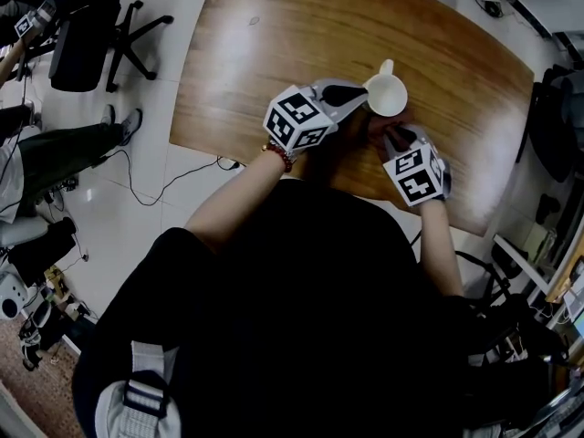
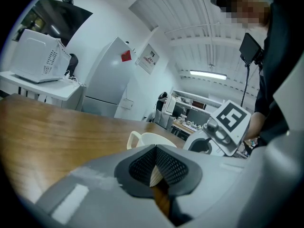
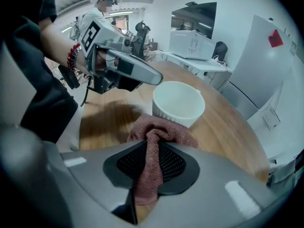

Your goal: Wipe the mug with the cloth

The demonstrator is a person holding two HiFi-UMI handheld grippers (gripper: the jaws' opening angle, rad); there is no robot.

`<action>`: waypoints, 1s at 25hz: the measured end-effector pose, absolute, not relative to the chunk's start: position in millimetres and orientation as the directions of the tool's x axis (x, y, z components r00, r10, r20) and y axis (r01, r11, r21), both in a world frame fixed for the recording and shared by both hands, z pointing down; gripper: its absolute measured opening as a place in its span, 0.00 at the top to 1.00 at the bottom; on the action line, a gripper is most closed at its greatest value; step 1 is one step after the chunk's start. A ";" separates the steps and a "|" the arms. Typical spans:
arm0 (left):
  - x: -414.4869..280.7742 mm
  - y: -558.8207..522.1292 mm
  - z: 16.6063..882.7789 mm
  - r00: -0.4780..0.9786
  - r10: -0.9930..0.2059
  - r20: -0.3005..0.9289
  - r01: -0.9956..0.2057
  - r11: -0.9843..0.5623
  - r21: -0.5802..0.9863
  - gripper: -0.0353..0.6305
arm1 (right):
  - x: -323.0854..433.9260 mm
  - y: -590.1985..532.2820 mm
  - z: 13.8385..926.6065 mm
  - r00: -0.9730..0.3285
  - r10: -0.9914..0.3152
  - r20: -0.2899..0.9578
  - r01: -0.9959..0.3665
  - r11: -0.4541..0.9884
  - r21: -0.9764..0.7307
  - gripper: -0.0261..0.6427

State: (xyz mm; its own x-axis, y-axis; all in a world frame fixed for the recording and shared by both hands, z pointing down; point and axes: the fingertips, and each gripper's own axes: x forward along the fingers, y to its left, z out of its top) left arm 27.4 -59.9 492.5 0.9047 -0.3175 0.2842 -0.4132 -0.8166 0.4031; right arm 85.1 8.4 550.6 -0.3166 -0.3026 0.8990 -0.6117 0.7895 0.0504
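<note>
Left gripper (image 2: 156,163) clamped on white mug (image 3: 178,103) rim; right gripper (image 3: 151,160) pinching reddish cloth (image 3: 153,133) beside mug.

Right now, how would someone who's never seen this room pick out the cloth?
Find the big wooden table, then the white mug near the person's edge of it. Just beside that mug, pinched in the right tool, is a bunched reddish-brown terry cloth: the only soft, coloured thing there, next to the white mug and the grey tools.
</note>
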 end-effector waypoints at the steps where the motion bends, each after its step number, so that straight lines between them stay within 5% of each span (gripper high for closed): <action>1: 27.6 -59.6 492.4 0.907 -0.314 0.282 -0.409 -0.817 0.405 0.95 | 84.5 9.3 555.3 -0.311 -0.295 0.903 -0.609 0.792 0.049 0.86; 16: 27.3 -59.4 491.9 0.918 -0.293 0.268 -0.385 -0.824 0.415 0.95 | 82.9 11.5 565.2 -0.264 -0.287 0.921 -0.627 0.776 0.062 0.86; 25: 26.2 -58.8 491.8 0.912 -0.310 0.268 -0.398 -0.823 0.405 0.95 | 68.7 14.5 518.0 -0.342 -0.354 0.870 -0.684 0.729 0.029 0.86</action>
State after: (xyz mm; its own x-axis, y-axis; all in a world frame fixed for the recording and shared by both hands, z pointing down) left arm 26.2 -58.8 491.8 0.9124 -0.3096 0.2678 -0.3981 -0.8232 0.4047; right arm 68.7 14.5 518.0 -0.3417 -0.3544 0.8704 -0.6836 0.7293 0.0285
